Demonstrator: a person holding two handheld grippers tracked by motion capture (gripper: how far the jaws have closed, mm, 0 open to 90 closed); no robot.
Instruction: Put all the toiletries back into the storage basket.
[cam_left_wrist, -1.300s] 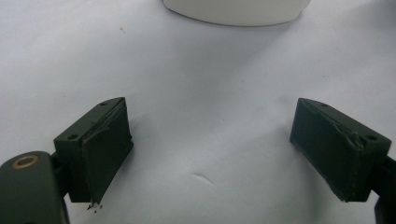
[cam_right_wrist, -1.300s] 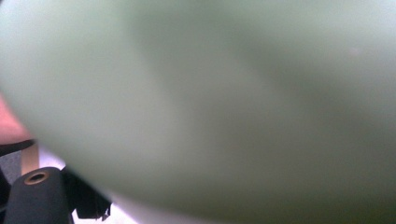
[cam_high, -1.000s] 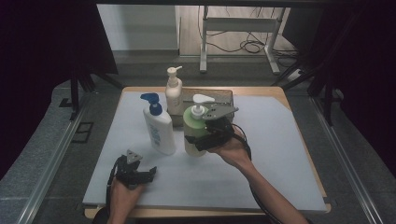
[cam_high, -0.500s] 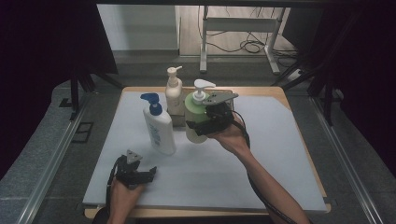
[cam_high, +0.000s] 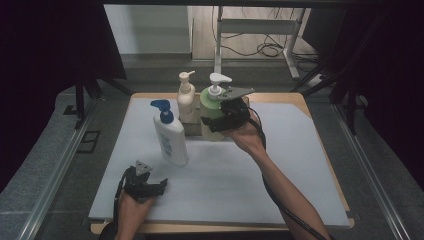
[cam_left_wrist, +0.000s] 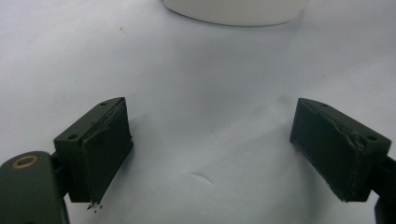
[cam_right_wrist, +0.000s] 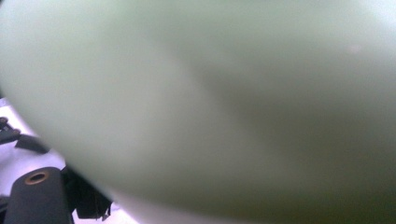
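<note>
A pale green pump bottle (cam_high: 210, 111) with a white pump is held upright at the back of the table, with my right gripper (cam_high: 216, 121) shut on its lower body. Its green wall (cam_right_wrist: 210, 102) looms blurred right against the right gripper view, and one black finger (cam_right_wrist: 91, 203) peeks out at the bottom left. My left gripper (cam_high: 150, 187) lies on the white mat near the front left, open, with bare mat between its jaws (cam_left_wrist: 210, 154).
A white bottle with a blue pump (cam_high: 171, 137) stands left of centre; its base (cam_left_wrist: 238, 9) is just ahead of the left gripper. A cream pump bottle (cam_high: 186, 100) stands behind it by a dark low block (cam_high: 192, 131). The white mat (cam_high: 290, 165) covers the wooden table.
The right hand has carried the green bottle away from the person, toward the back of the table beside the cream bottle. The left gripper has stayed put.
</note>
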